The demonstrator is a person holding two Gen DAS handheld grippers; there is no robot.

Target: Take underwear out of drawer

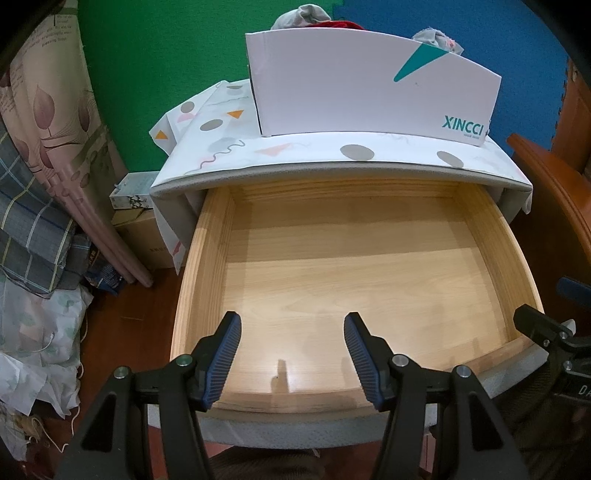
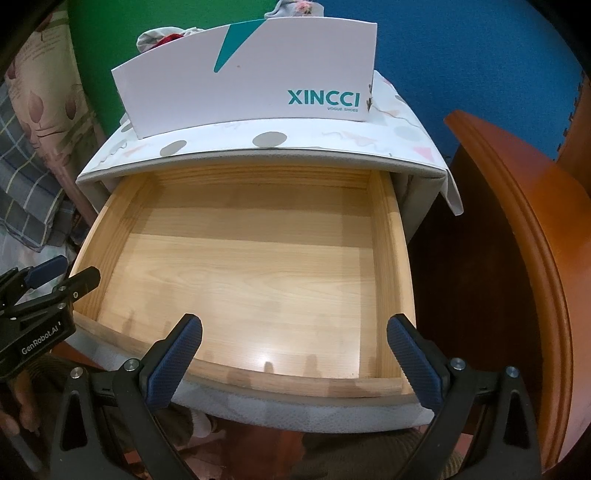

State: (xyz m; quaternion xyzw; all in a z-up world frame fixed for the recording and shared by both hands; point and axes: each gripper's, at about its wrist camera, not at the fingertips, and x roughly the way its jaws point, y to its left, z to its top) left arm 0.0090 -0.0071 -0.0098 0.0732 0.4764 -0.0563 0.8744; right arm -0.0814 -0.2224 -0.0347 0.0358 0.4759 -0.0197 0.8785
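We see the wooden drawer [image 1: 332, 258] pulled out and filling the middle of both frames, its bare floor showing. Our left gripper [image 1: 292, 321] sits at the bottom centre of its view, jaws apart with nothing between them; our right gripper [image 2: 294, 328] likewise stands wide open and holds nothing. At the top, crumpled underwear [image 1: 306, 16] pokes above the white shoe box [image 1: 351, 88] on the cabinet top [image 1: 332, 162]

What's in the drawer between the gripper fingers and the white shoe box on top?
Nothing: just bare wooden drawer floor. Both wrist views show it empty from the left gripper and right gripper back to the cabinet top holding the shoe box.
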